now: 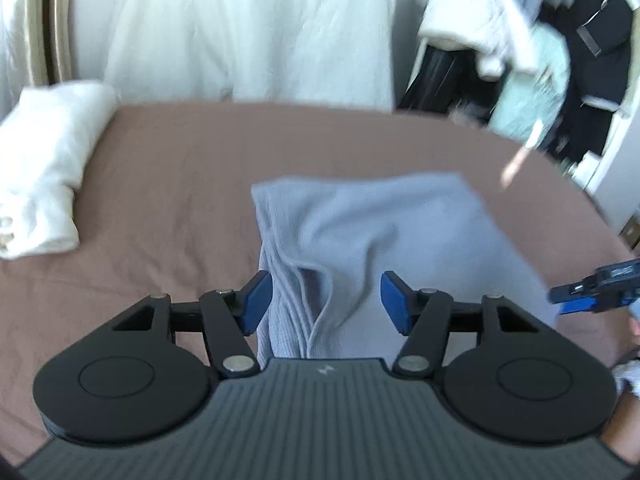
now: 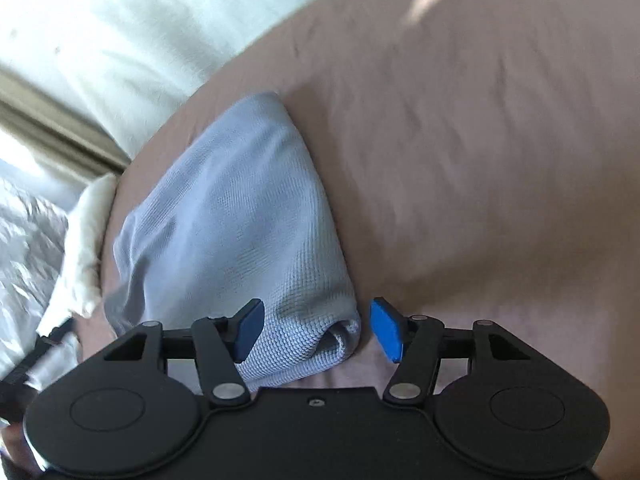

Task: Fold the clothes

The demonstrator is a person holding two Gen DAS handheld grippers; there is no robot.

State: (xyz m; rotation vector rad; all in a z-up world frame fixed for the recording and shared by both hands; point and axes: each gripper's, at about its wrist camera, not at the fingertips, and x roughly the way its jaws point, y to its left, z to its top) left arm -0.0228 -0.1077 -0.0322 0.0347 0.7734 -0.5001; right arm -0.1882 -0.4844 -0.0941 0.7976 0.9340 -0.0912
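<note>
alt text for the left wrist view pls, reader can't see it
Left gripper hovers with jaws open over a folded light-blue garment on a brown bed sheet. A folded white garment lies at the far left, and the right gripper enters at the right edge.

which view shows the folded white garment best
The left wrist view: the folded white garment lies whole on the brown bed cover, left of the light blue garment. The right wrist view catches only a blurred white strip of it at its left edge.
</note>
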